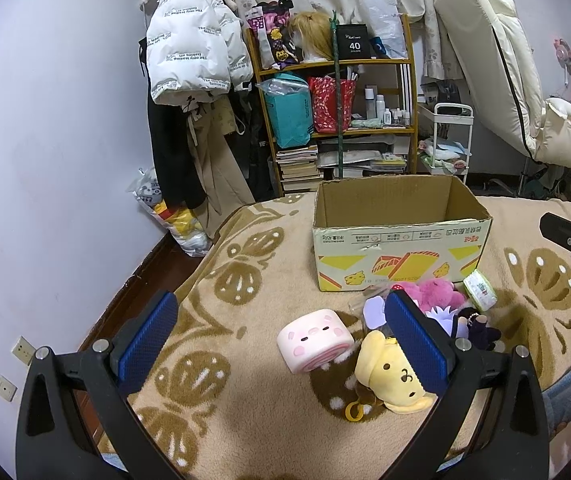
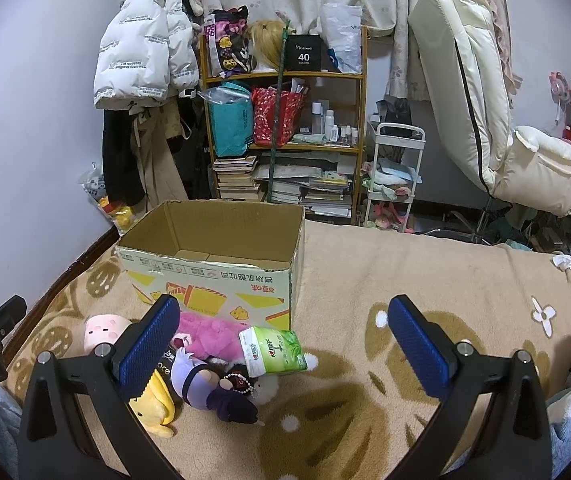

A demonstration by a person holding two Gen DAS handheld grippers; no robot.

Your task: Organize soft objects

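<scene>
We look along two handheld grippers over a bed covered by a tan blanket [image 2: 425,272] with brown butterfly shapes. Our left gripper [image 1: 281,338] has its blue-padded jaws spread wide and holds nothing; our right gripper [image 2: 283,336] is likewise wide open and empty. An open cardboard box [image 1: 397,248] stands upright on the blanket, with nothing visible inside. The soft things lie in a loose heap on the blanket just in front of the box. From the left view, a pink block-shaped plush [image 1: 315,345] lies apart to the left of the heap, between the left fingers. Beside it is a yellow dog plush [image 1: 389,380], partly behind the right-hand finger. Behind these are a fuzzy pink plush [image 2: 213,334] against the box front, a purple-haired doll [image 2: 213,388] in dark clothes lying on its side, and a green and white tissue pack [image 2: 273,350] resting against the pink plush. A cluttered shelf [image 2: 285,76] stands behind the bed.
</scene>
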